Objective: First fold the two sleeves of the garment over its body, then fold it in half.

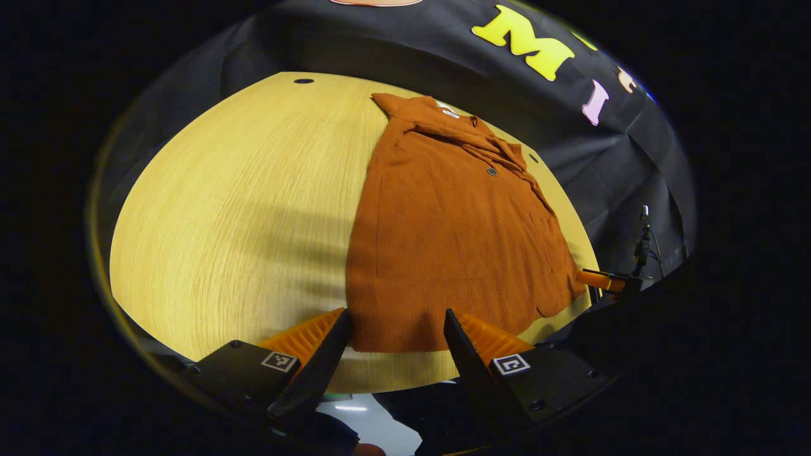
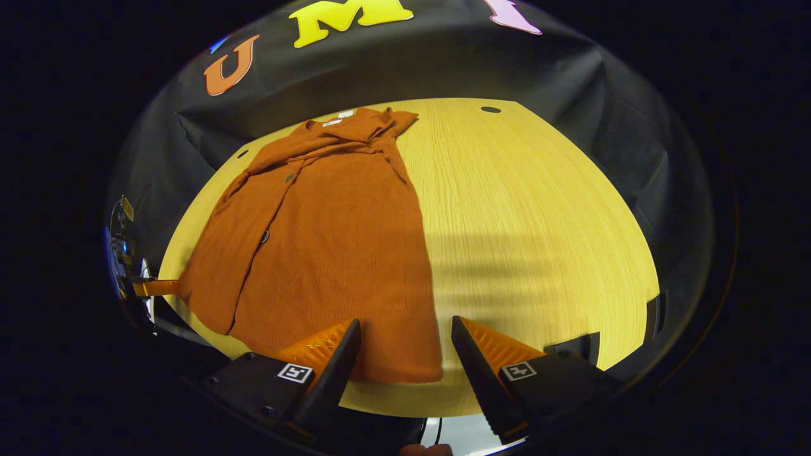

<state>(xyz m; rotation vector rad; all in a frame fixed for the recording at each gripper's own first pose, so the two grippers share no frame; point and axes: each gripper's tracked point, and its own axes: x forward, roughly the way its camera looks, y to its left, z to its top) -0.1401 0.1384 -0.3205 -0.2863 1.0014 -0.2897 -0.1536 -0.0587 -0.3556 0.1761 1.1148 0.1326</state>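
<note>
At the near table edge, left gripper (image 1: 396, 332) hangs just above the hem, jaws spread wide, nothing between them. Right gripper (image 2: 405, 342) does the same in its own view, jaws spread, empty, poised over the hem's corner. Both sit low and level with the hem, likely so each can take one bottom corner.

Rust-orange knit cardigan (image 1: 443, 234) lies flat on the pale wooden table (image 1: 241, 215), hem toward the grippers, collar at the far end. Buttons run down the front; a small white label shows inside the collar (image 2: 339, 120).

Sleeves appear already drawn in over the body: folded cloth crosses the chest below the collar, and no sleeve trails out onto the bare wood. Judgement: the sleeve step looks done, the fold in half is what remains. Hem nearest the grippers suits that, since lifting it toward the collar would halve the length.

Left gripper view also catches the other gripper's finger (image 1: 599, 280) beside the garment's far lower corner.

Risk: loose knit may sag or drag the sleeves out when lifted.
</note>
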